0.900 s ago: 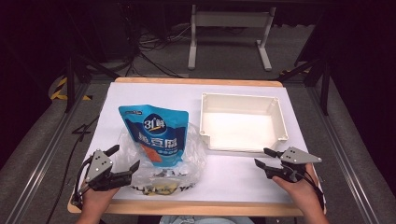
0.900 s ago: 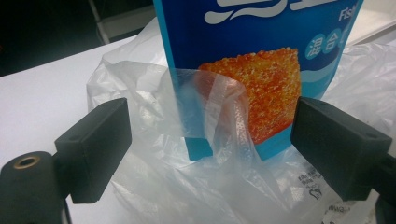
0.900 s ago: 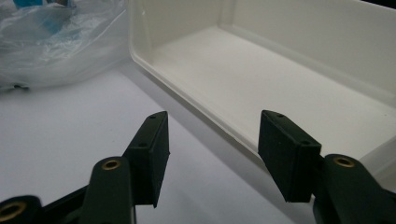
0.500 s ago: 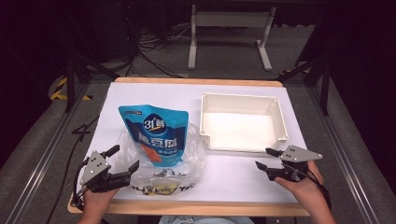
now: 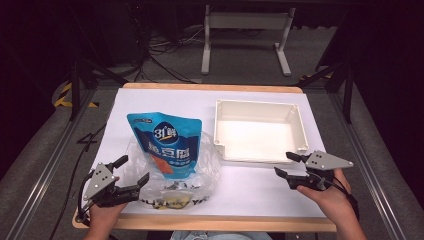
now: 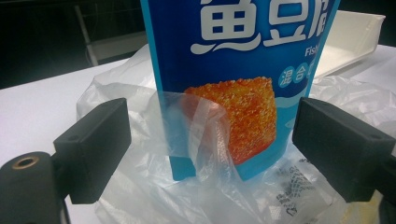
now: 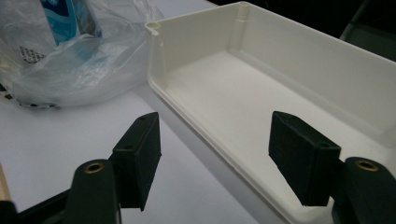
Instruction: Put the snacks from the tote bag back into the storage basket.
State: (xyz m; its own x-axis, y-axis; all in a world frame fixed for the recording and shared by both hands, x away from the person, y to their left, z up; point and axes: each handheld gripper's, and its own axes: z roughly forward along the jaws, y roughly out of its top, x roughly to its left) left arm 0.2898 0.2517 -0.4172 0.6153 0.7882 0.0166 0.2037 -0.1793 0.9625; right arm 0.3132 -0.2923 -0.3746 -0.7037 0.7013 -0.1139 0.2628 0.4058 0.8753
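step: pre-grasp, looks like | L gripper (image 5: 129,173) jaws apart facing blue pouch (image 5: 167,142) in clear bag (image 5: 202,167) | R gripper (image 5: 290,166) jaws apart, empty, by white tray (image 5: 300,120) | next, prob: L closes on pouch/bag

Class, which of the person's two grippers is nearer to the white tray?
Right. The right gripper hovers open at the white tray's near corner; the left gripper sits across the table, open by the blue pouch.

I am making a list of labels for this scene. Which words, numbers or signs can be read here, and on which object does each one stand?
"鱼豆腐", large white characters on the blue pouch.
"31鲜", round logo near the top of the same pouch, only roughly legible.
"混合", in small circles at the pouch's right edge; the text is cut off.
"Fis…", small white letters, cut off by the frame.
Black print on the clear plastic bag: too blurred to read.
White tray: no text.
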